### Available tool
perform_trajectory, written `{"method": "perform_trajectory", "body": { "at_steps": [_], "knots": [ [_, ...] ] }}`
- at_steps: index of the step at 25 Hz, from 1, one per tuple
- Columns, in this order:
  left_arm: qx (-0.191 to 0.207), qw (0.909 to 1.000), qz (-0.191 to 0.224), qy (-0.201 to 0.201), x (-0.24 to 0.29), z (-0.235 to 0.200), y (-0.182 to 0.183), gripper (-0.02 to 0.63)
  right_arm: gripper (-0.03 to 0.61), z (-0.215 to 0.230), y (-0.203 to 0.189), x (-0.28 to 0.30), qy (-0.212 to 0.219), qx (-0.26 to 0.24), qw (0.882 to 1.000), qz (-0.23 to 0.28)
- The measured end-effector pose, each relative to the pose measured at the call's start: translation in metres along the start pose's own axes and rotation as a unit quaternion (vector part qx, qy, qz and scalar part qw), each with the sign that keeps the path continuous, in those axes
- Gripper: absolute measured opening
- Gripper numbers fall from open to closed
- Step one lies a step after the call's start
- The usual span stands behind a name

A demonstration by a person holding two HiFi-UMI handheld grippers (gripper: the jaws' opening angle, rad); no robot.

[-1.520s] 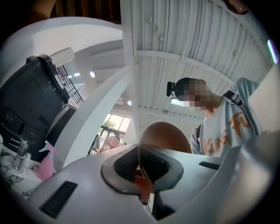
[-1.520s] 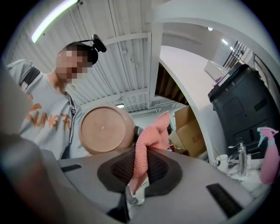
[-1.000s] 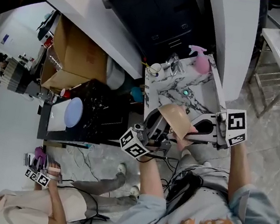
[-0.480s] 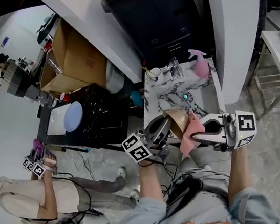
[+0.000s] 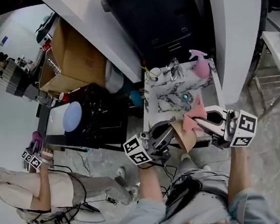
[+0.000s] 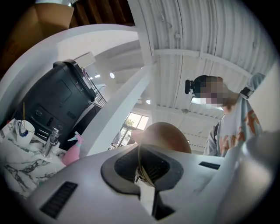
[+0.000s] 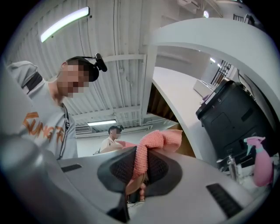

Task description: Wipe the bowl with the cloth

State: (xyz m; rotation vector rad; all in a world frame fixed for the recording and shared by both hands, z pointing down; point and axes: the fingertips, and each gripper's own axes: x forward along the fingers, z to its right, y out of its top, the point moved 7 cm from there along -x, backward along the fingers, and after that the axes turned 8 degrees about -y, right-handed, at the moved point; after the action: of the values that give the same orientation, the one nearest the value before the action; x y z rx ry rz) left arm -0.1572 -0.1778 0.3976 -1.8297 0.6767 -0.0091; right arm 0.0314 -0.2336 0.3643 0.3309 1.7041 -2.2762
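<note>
In the head view a tan bowl (image 5: 183,134) hangs tilted in front of me, over the near edge of the marble table (image 5: 169,95). My left gripper (image 5: 169,132) is shut on the bowl's rim; in the left gripper view the rim runs between the jaws and the bowl (image 6: 166,137) bulges beyond my left gripper (image 6: 142,171). My right gripper (image 5: 199,123) is shut on a pink cloth (image 5: 195,113), which lies against the bowl's upper far edge. The right gripper view shows the cloth (image 7: 154,143) pinched in my right gripper (image 7: 139,171), its bunched end sticking out past the jaws.
On the marble table stand a pink spray bottle (image 5: 201,63), a tap (image 5: 174,66) and a white cup (image 5: 154,70). A black cabinet (image 5: 159,13) rises behind it. Cardboard boxes (image 5: 76,53) are at the left. Another person (image 5: 25,191) stands at lower left.
The bowl has tipped down from facing me to a lower tilt. The right gripper with the cloth has risen from under the bowl to its upper far edge.
</note>
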Motion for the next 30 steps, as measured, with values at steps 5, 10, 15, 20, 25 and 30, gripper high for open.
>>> {"method": "perform_trajectory", "body": {
  "at_steps": [5, 10, 15, 20, 25, 30],
  "knots": [
    [-0.001, 0.9997, 0.026, -0.004, -0.001, -0.002, 0.003, 0.031, 0.049, 0.005, -0.014, 0.008, -0.025, -0.011, 0.999, -0.041],
    [0.001, 0.9989, 0.048, 0.0, -0.001, -0.004, 0.011, 0.031, 0.049, 0.007, -0.023, 0.016, -0.035, -0.018, 0.996, -0.081],
    [0.006, 0.9972, 0.069, 0.029, -0.008, -0.01, 0.019, 0.031, 0.049, 0.007, -0.03, 0.021, -0.027, -0.02, 0.993, -0.111],
    [0.001, 0.9941, 0.069, 0.084, -0.019, -0.017, 0.017, 0.031, 0.049, 0.003, -0.036, 0.018, -0.008, -0.019, 0.991, -0.129],
    [0.0, 0.9937, 0.037, 0.106, -0.024, -0.021, 0.008, 0.031, 0.049, 0.004, -0.026, 0.008, 0.002, 0.005, 0.997, -0.074],
    [0.005, 0.9904, 0.023, 0.136, -0.025, -0.023, 0.005, 0.031, 0.049, 0.009, -0.019, 0.003, -0.043, -0.003, 0.998, -0.044]
  ]
}}
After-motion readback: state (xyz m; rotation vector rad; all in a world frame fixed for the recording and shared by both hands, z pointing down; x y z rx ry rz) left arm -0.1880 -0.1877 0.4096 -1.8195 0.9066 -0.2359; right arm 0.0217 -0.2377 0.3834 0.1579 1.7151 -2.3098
